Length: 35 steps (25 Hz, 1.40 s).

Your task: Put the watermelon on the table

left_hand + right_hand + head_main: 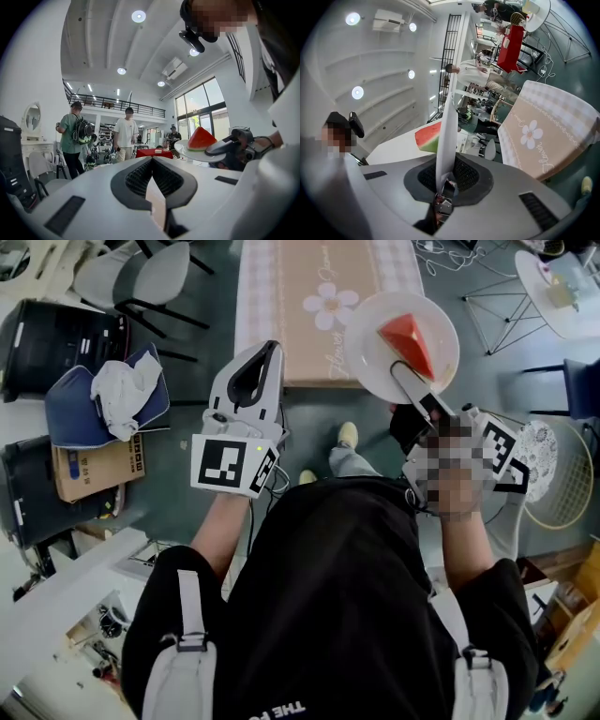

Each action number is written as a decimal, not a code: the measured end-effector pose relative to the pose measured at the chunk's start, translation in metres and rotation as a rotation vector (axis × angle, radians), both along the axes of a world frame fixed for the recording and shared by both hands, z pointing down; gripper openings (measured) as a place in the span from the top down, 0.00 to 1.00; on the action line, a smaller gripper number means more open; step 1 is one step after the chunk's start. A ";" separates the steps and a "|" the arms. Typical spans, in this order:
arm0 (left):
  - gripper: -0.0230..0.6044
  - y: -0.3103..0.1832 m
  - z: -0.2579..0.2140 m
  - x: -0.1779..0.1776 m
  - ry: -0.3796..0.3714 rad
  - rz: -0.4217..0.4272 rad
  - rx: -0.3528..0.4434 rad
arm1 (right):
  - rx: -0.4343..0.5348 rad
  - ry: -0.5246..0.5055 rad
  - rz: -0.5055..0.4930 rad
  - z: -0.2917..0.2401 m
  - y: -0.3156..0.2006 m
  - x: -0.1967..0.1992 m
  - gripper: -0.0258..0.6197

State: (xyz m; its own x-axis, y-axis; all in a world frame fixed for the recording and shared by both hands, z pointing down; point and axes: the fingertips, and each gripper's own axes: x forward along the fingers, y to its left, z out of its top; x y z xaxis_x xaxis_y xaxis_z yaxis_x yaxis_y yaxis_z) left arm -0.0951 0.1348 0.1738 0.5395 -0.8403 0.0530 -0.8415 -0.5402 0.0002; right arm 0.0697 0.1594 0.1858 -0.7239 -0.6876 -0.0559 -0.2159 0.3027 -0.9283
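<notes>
A red watermelon wedge (409,341) lies on a white plate (373,362). My right gripper (406,377) is shut on the plate's near rim and holds it level over the near right corner of the table (300,343), which has a tan flower-print cloth. In the right gripper view the plate (446,126) runs edge-on up from the right gripper (446,182), with the wedge (429,137) to its left and the table (543,140) beyond. My left gripper (272,349) is shut and holds nothing, at the table's near edge. From the left gripper (151,160), the plate (197,153) and wedge (201,138) show to the right.
Grey chairs (141,277), black cases (47,334), a blue cushion with a white cloth (108,395) and a cardboard box (94,465) lie to the left. A white wire side table (562,474) stands at the right. Two people (125,136) stand ahead, near a red table (152,153).
</notes>
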 end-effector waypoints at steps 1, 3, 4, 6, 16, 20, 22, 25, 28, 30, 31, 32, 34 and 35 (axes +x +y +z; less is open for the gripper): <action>0.95 -0.003 0.001 0.002 0.000 -0.001 -0.004 | -0.002 -0.001 -0.001 0.001 -0.003 0.002 0.91; 0.95 -0.008 0.002 0.007 -0.005 -0.003 -0.009 | -0.006 -0.005 -0.006 0.002 -0.009 0.006 0.91; 0.95 -0.010 0.002 0.010 -0.007 -0.004 -0.010 | -0.006 -0.006 -0.008 0.003 -0.011 0.008 0.91; 0.95 -0.015 0.002 0.015 -0.013 -0.006 -0.008 | -0.006 -0.006 -0.013 0.005 -0.016 0.013 0.91; 0.95 -0.033 0.000 0.026 -0.025 -0.037 -0.008 | -0.022 -0.030 -0.043 0.009 -0.037 0.021 0.91; 0.95 -0.040 0.004 0.030 -0.031 -0.050 -0.009 | -0.030 -0.036 -0.059 0.015 -0.046 0.024 0.91; 0.95 -0.042 0.003 0.033 -0.031 -0.057 -0.009 | -0.034 -0.034 -0.066 0.016 -0.049 0.027 0.91; 0.95 -0.048 0.001 0.038 -0.033 -0.065 -0.012 | -0.038 -0.030 -0.079 0.016 -0.057 0.032 0.91; 0.95 -0.057 0.003 0.041 -0.037 -0.073 -0.019 | -0.045 -0.035 -0.087 0.018 -0.069 0.034 0.91; 0.95 -0.059 0.007 0.041 -0.041 -0.077 -0.021 | -0.047 -0.041 -0.092 0.022 -0.072 0.034 0.91; 0.95 -0.060 0.008 0.041 -0.043 -0.079 -0.020 | -0.047 -0.042 -0.095 0.023 -0.072 0.033 0.91; 0.95 -0.061 0.007 0.041 -0.045 -0.081 -0.019 | -0.045 -0.044 -0.099 0.024 -0.072 0.032 0.91; 0.95 -0.060 0.003 0.040 -0.048 -0.087 -0.012 | -0.041 -0.047 -0.109 0.022 -0.071 0.031 0.91; 0.95 -0.058 0.001 0.040 -0.049 -0.090 -0.008 | -0.038 -0.048 -0.113 0.020 -0.070 0.031 0.91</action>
